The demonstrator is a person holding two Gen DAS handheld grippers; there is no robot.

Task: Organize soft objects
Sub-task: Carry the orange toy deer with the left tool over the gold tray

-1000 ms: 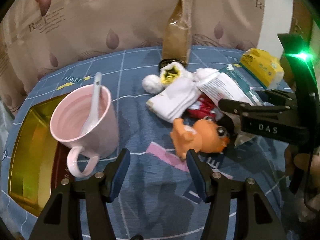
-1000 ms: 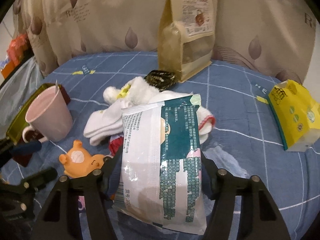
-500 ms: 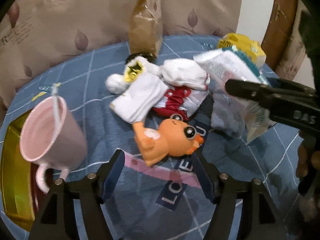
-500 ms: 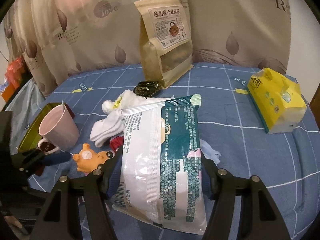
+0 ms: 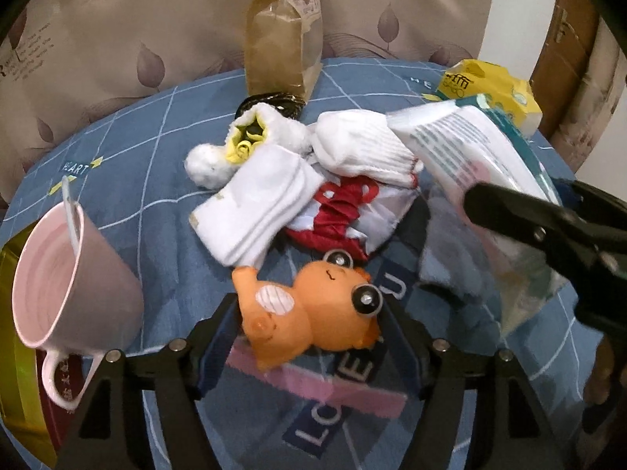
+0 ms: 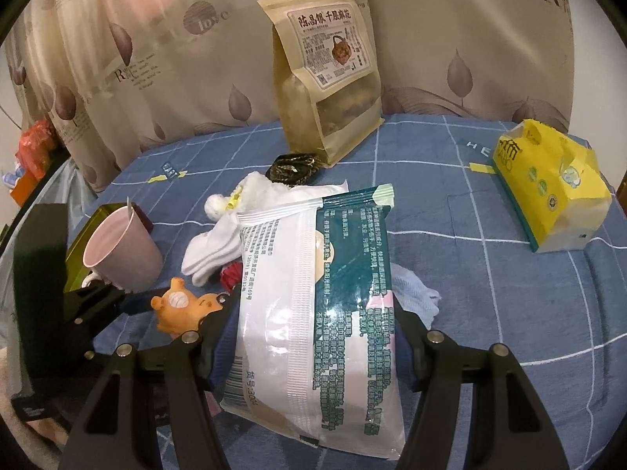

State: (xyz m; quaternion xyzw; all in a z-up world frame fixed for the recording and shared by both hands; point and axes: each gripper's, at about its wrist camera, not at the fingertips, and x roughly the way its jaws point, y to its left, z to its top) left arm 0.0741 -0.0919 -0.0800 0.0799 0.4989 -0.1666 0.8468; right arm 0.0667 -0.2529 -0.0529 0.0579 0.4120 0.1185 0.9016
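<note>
Two grippers showing, one per view. Left gripper pointing down at the blue cloth, jaws opening and standing wide apart, straddling the orange toy at lower centre of the left view; pads not pressing on the toy, as far as can be told. Toy lying on its side on the cloth, eyes facing the right of the frame.

Right gripper clamped on the packet, both fingers pressing against its sides at lower centre of the right view; packet raised above the cloth and tilting away from the camera. Same gripper entering the left view from the right edge.

Lying in a pile at centre of the left view, just beyond the toy: white socks, touching a red-and-white cloth item and a white plush with yellow inside.

Standing at left of the left view: pink mug with a spoon inside, beside a gold tin.

Standing upright at upper centre of the right view: brown pouch, against the curtain. Lying at right of the same view: yellow tissue pack, well apart from the pile.
</note>
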